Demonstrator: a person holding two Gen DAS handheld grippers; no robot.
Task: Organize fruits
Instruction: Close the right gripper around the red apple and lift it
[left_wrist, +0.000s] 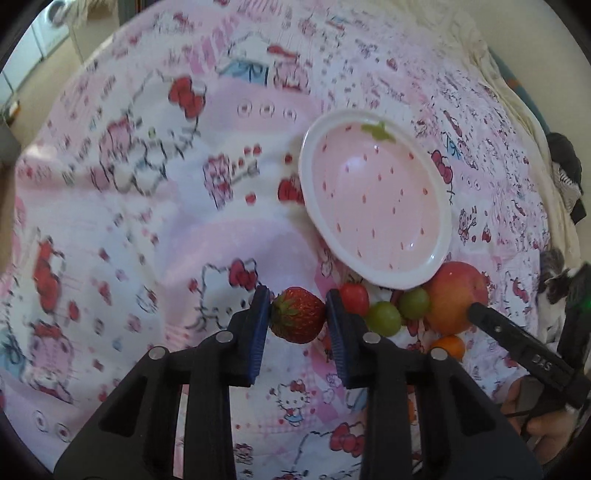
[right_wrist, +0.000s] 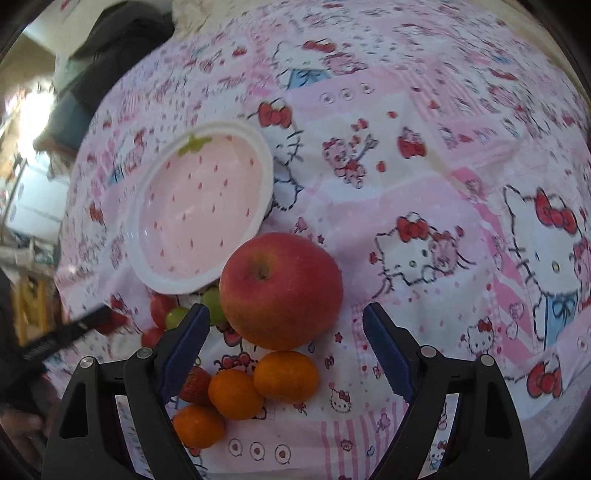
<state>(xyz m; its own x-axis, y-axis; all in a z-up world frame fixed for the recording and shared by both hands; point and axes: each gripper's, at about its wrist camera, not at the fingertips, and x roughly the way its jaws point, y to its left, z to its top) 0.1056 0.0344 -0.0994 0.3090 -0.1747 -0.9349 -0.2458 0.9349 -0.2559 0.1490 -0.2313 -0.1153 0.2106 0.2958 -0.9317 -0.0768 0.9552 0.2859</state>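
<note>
We see a pink cartoon-print cloth (left_wrist: 147, 206) covering the whole surface in both views. On it lies a strawberry-patterned dish (left_wrist: 375, 206), empty. Just below its rim sits the apple (right_wrist: 280, 291), nearly touching the dish. Only the right wrist view shows three oranges (right_wrist: 236, 393) clustered below the apple, with a second strawberry (right_wrist: 195, 384) tucked against them; from the left wrist just one orange peeks out. Two green grapes (left_wrist: 384, 317) lie between the apple and a small red fruit (left_wrist: 354, 297), perhaps a tomato, though blur leaves us unsure. Only the left view shows our left gripper (left_wrist: 297, 317) clamped on a strawberry (left_wrist: 297, 315), pads pressing both sides. Our right gripper (right_wrist: 282, 336) hangs with jaws wide apart, flanking the apple's lower side without touching it.
</note>
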